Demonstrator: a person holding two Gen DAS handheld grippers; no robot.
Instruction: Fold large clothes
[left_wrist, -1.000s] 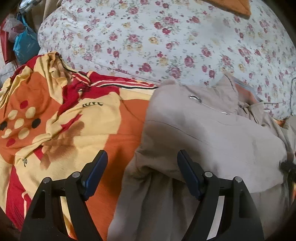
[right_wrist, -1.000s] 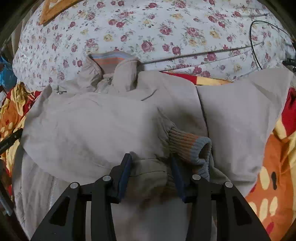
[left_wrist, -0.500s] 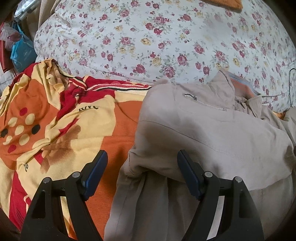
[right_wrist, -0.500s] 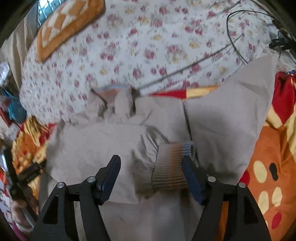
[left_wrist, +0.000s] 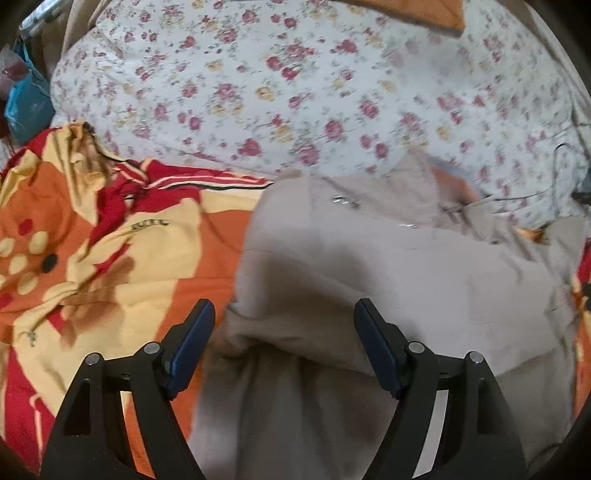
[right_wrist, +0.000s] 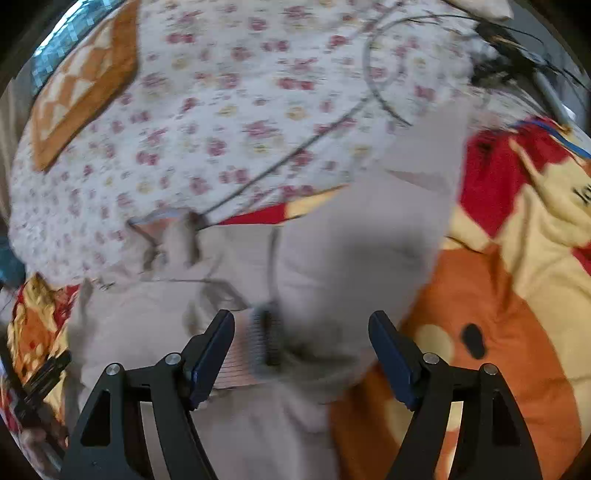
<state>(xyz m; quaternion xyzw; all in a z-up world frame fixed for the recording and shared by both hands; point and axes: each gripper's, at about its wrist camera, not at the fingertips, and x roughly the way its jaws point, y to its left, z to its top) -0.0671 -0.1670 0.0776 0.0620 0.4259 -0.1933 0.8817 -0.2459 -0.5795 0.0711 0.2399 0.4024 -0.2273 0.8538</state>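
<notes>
Bedding in orange and red underlies the beige jacket, its sleeve laid across the chest. Right gripper has just spread its jaws, releasing the ribbed cuff; left gripper stands apart, empty. Sleeve fold judged complete.

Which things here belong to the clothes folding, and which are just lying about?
Part of the job:
- beige jacket, one sleeve folded across it
- its ribbed cuff
- left gripper, jaws open
- right gripper, jaws open, having just widened; nothing gripped

Lying about:
- orange, red and yellow blanket
- floral bedsheet
- orange checked cushion
- black cable
- blue bag
</notes>
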